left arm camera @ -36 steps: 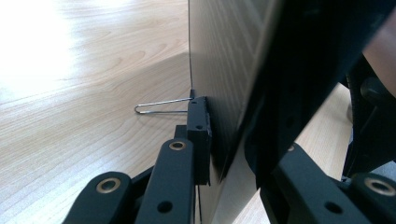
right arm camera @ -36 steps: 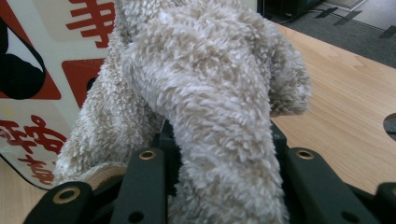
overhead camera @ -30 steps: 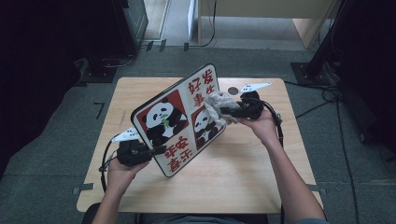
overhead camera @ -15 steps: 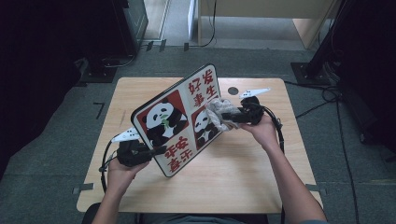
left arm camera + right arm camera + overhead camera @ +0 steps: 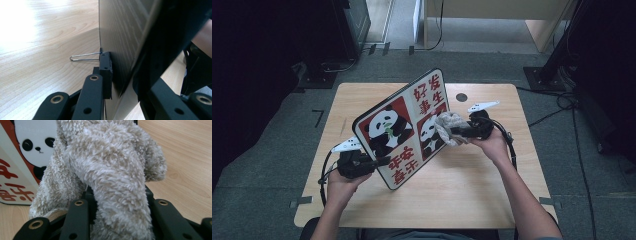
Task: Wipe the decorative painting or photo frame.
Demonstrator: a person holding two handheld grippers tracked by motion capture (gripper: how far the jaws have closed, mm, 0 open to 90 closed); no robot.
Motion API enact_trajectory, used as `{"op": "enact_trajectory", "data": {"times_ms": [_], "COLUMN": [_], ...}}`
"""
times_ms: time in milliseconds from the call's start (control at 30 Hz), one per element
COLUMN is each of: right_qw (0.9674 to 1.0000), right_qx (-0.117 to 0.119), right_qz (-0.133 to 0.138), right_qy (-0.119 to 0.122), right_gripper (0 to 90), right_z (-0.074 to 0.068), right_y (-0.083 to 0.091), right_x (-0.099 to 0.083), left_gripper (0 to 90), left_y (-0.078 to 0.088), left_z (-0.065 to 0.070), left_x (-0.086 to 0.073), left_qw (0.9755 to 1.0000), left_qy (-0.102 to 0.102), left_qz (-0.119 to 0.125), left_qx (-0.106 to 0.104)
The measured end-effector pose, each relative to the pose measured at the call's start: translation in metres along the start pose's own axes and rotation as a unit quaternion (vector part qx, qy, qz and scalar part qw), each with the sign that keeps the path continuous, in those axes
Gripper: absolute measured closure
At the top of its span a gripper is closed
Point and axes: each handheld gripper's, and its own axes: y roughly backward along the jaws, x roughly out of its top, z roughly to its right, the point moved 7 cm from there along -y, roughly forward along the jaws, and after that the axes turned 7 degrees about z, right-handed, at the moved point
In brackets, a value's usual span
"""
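The left gripper (image 5: 374,162) is clamping the panda board (image 5: 404,127) at its lower edge, holding it tilted over the counter (image 5: 472,190). The right gripper (image 5: 457,132), gripping a fluffy cloth (image 5: 448,126), is probably pressing it on the board's right panda.

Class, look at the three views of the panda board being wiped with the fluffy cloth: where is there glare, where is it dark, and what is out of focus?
High view: the table is evenly lit, with dark surroundings. Left gripper view: strong white glare top left on the wood, and the panda board edge at right is a dark blur. Right gripper view: the fluffy cloth is fairly sharp, the wood behind soft.
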Motion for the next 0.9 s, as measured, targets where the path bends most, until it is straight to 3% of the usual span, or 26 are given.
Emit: {"op": "enact_trajectory", "data": {"times_ms": [400, 900], "right_qw": [0.9997, 0.9970], "right_qx": [0.000, 0.003], "right_qz": [-0.024, -0.074], "right_qy": [-0.004, -0.023], "right_gripper": [64.5, 64.6], "right_z": [0.005, 0.008], "right_y": [-0.007, -0.018], "right_x": [-0.020, -0.049], "left_gripper": [77.8, 77.6], "left_y": [0.000, 0.000], "left_z": [0.000, 0.000], "left_x": [0.000, 0.000], "left_qw": [1.0000, 1.0000], "left_qy": [-0.001, 0.002], "left_qz": [-0.001, 0.001], "left_qx": [-0.002, -0.005]}}
